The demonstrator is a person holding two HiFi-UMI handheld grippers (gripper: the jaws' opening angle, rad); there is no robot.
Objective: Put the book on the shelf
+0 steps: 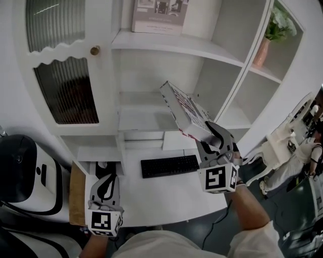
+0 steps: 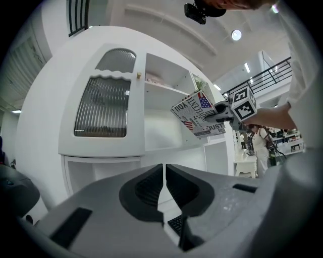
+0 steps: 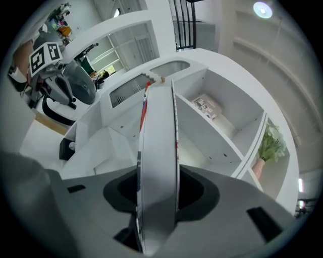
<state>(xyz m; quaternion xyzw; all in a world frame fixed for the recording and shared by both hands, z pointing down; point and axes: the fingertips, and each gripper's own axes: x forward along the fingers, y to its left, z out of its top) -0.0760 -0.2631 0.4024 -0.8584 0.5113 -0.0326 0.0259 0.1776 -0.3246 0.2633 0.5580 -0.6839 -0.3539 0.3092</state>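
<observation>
My right gripper [image 1: 209, 135] is shut on a thick book [image 1: 184, 109] with a printed cover showing text and a flag. The book is held tilted in the air in front of the white shelf unit's middle compartment [image 1: 151, 108]. In the right gripper view the book's page edge [image 3: 158, 151] stands upright between the jaws, pointing at the shelf openings. The left gripper view shows the book [image 2: 198, 115] from the side, up at shelf height. My left gripper [image 1: 105, 187] hangs low at the desk's left end, shut with nothing in it; its jaws meet in its own view [image 2: 164, 184].
A black keyboard [image 1: 169, 166] lies on the white desk [image 1: 151, 196]. A picture book [image 1: 159, 15] leans on the top shelf. A plant in a pink vase [image 1: 267, 38] stands in the right upper compartment. A glass-fronted cabinet door [image 1: 65, 75] is at left. A black-and-white machine [image 1: 22, 171] stands far left.
</observation>
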